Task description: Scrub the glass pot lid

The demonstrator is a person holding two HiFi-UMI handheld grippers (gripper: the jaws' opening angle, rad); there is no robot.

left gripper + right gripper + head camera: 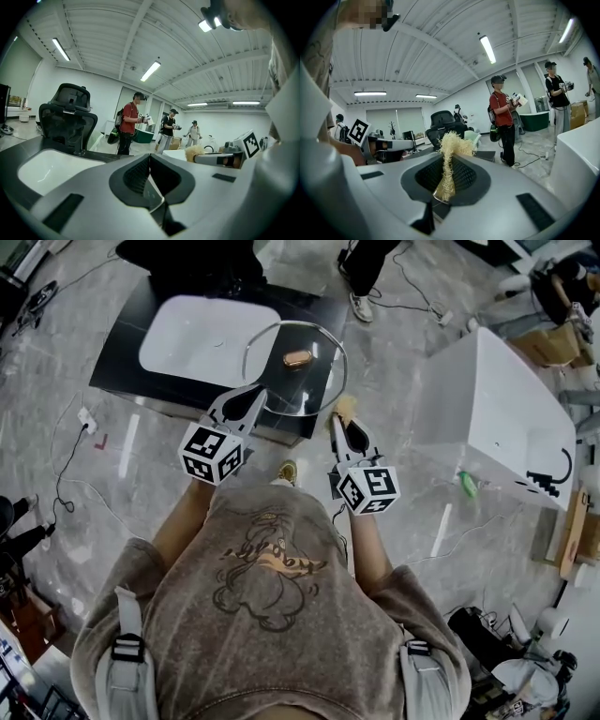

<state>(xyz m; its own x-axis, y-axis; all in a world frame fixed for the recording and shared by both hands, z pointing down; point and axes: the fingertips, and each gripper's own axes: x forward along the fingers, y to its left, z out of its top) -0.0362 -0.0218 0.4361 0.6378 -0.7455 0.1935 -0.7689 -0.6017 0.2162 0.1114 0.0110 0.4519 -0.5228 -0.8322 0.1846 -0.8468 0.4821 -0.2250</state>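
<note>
In the head view a round glass pot lid [309,390] with a brown knob [298,358] hangs in the air above the counter's near edge. My left gripper [255,401] is shut on the lid's near left rim. The left gripper view shows only a thin rim edge [161,201] between the closed jaws of that gripper [150,157]. My right gripper [342,414] is shut on a pale straw-coloured fibre scrubber [345,407] just right of the lid's near rim. In the right gripper view the scrubber [449,161] stands up from the jaws of the gripper [447,157].
A black counter [131,362] with a white sink basin [206,334] lies ahead below the lid. A white tub [497,418] stands to the right, a green bottle [468,486] beside it. Cables cross the grey floor. A black office chair [68,119] and several people stand beyond.
</note>
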